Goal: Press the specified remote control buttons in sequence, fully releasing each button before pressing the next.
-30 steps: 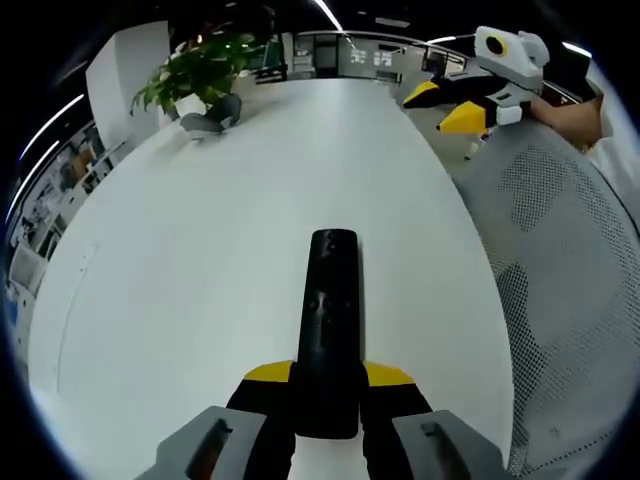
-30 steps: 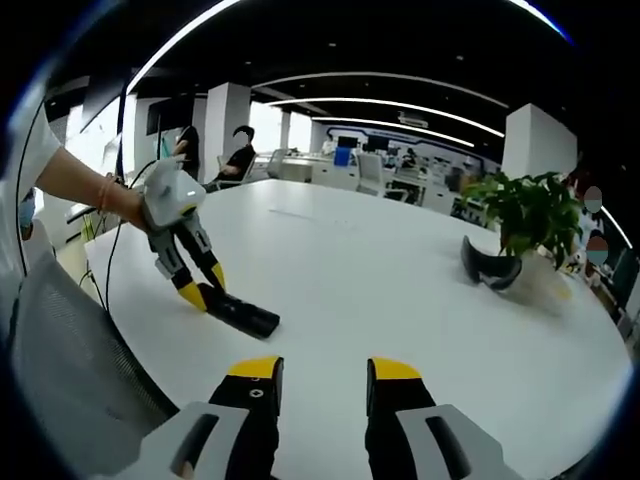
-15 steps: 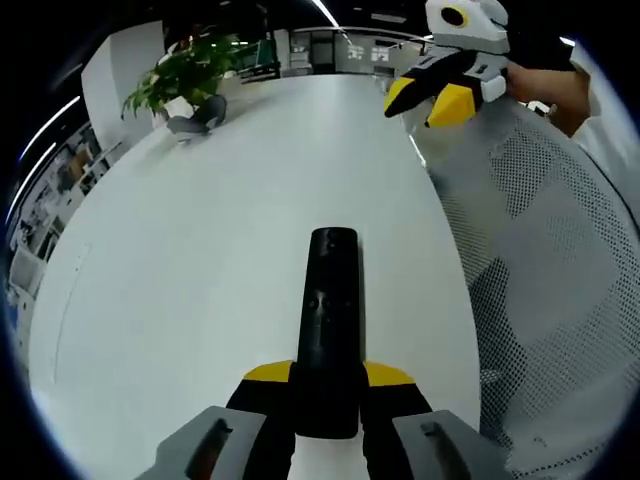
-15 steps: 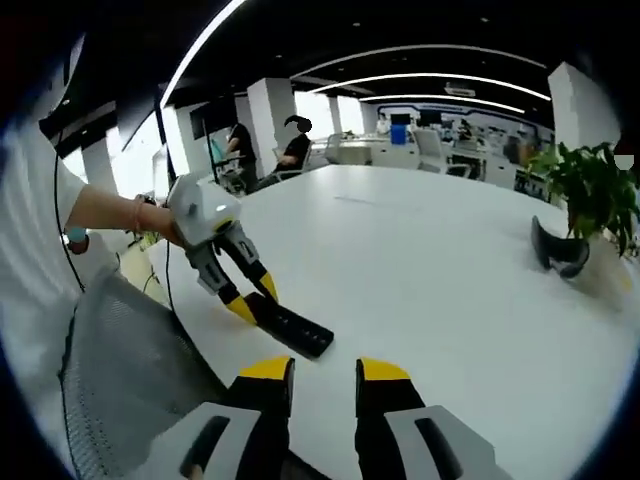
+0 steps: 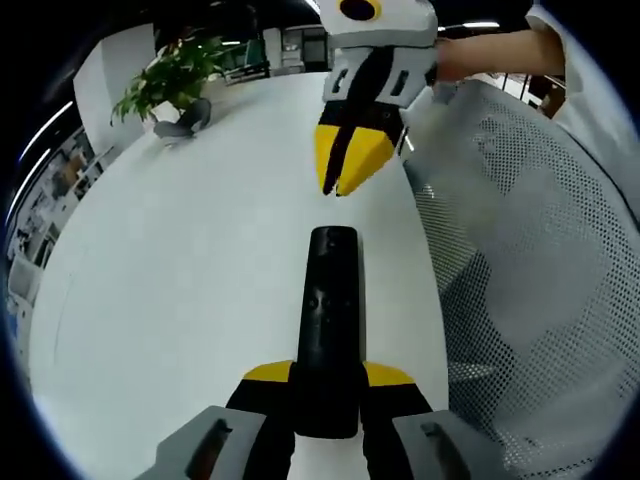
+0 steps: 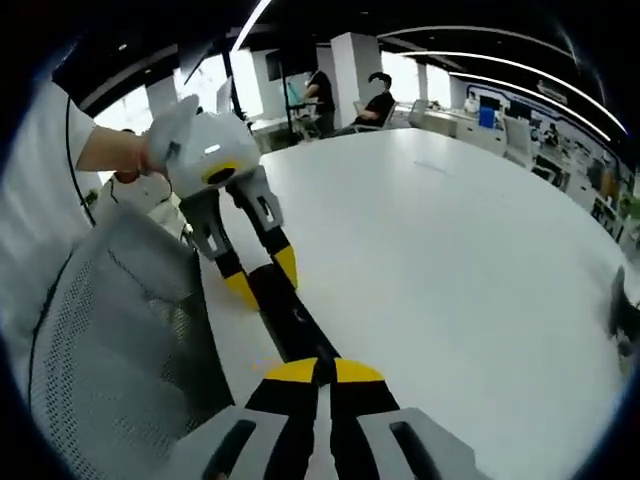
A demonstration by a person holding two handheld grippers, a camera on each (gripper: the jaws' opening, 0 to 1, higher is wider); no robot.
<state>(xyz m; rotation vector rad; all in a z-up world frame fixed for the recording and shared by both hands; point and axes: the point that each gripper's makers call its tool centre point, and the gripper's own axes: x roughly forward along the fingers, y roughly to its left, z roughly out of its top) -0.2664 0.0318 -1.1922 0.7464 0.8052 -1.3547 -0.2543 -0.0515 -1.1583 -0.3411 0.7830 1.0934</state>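
Remote held, presser closing in

Remote (image 5: 328,320) sits clamped between the left hand-held gripper's (image 5: 328,385) jaws, just above the tabletop (image 5: 180,270). Since a second ago, the right hand-held gripper (image 5: 345,175) has swung in from far off, jaws together, tips hovering just beyond the remote's far end: a first press looks imminent.

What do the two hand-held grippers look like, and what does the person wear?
Each gripper has grey finger bases, black jaws and yellow tips, seen on the left gripper and the right gripper. Seen from the other side, each has a pale grey housing with a yellow mark. The person wears a white short sleeve.
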